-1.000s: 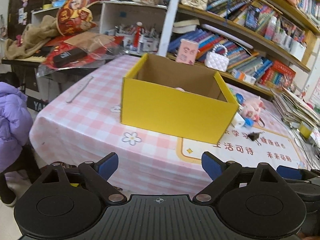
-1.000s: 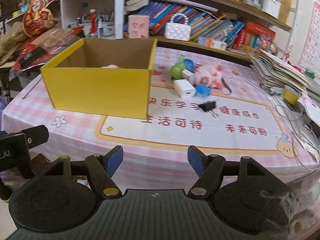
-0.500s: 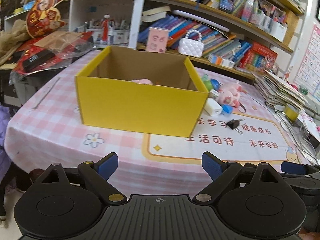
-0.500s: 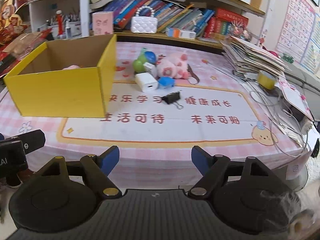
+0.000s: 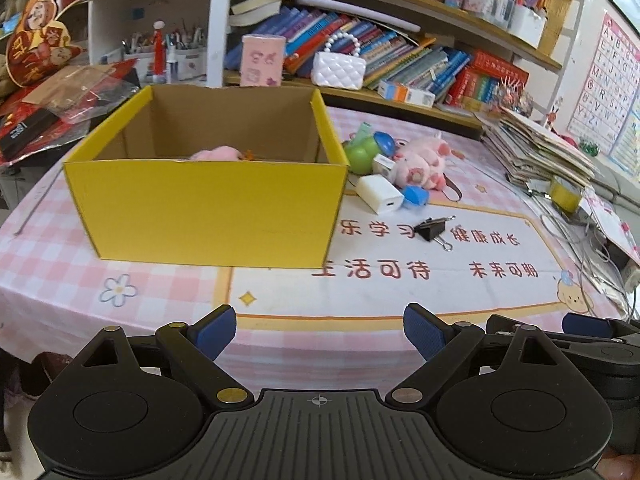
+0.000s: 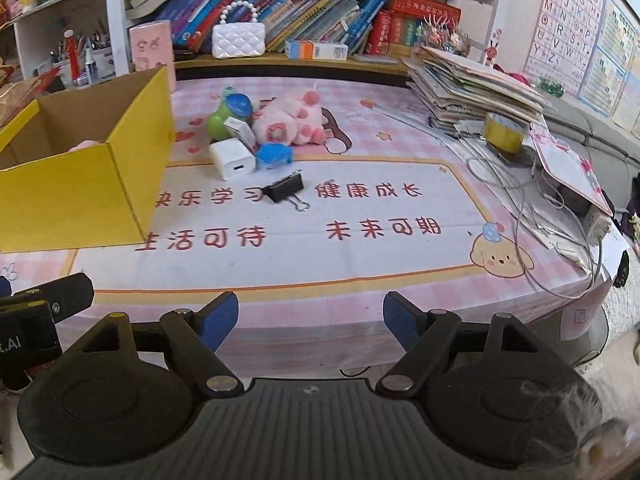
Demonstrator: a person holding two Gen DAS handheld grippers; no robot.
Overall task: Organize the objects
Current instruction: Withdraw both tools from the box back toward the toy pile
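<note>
- Left gripper [image 5: 319, 330]: jaws apart, empty, over the table's [image 5: 168, 312] near edge.
- Right gripper [image 6: 310, 320]: jaws apart, empty.
- Box [image 5: 208, 208] towards the left edge; clip [image 6: 285, 189] mid-table.

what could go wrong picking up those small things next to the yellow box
1. The white charger, blue piece and pink plush pig lie packed together, so closing on one may well drag or knock a neighbour.
2. The black binder clip lies low and flat on the smooth mat; pads could slip off it.
3. Loose cables trail near the table's right edge and could snag the open right gripper.
</note>
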